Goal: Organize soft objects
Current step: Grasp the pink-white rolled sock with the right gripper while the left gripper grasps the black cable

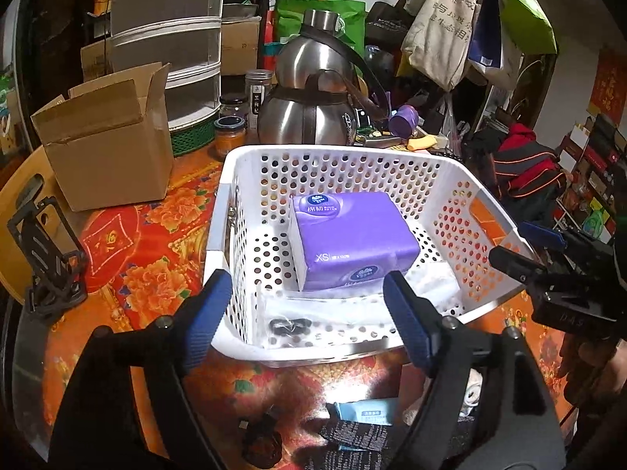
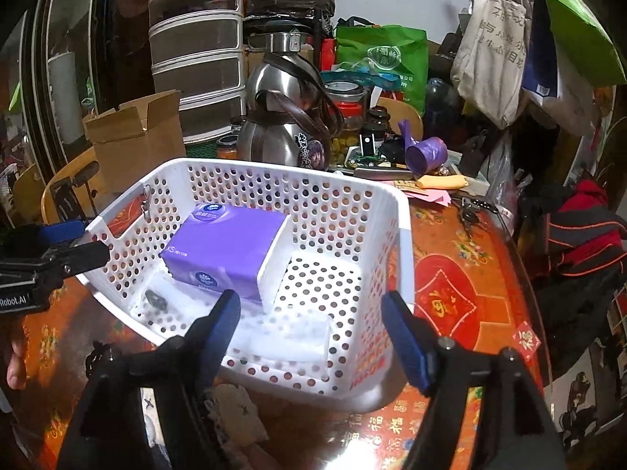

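A purple tissue pack (image 1: pixel 354 237) already sits in the white basket (image 1: pixel 333 156); both grippers, left gripper (image 1: pixel 309 313) and right gripper (image 2: pixel 313 333), hover open and empty, small packets on the tabletop (image 1: pixel 156 243) remaining.

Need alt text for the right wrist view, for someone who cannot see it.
A white perforated basket on a red floral tablecloth holds a purple tissue pack and clear-wrapped packets. The open, empty right gripper hovers at its near rim; the left gripper is at the left edge.

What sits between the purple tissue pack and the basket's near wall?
In the left wrist view, a clear bag holding small dark pieces lies on the basket floor, between the tissue pack and the near wall.
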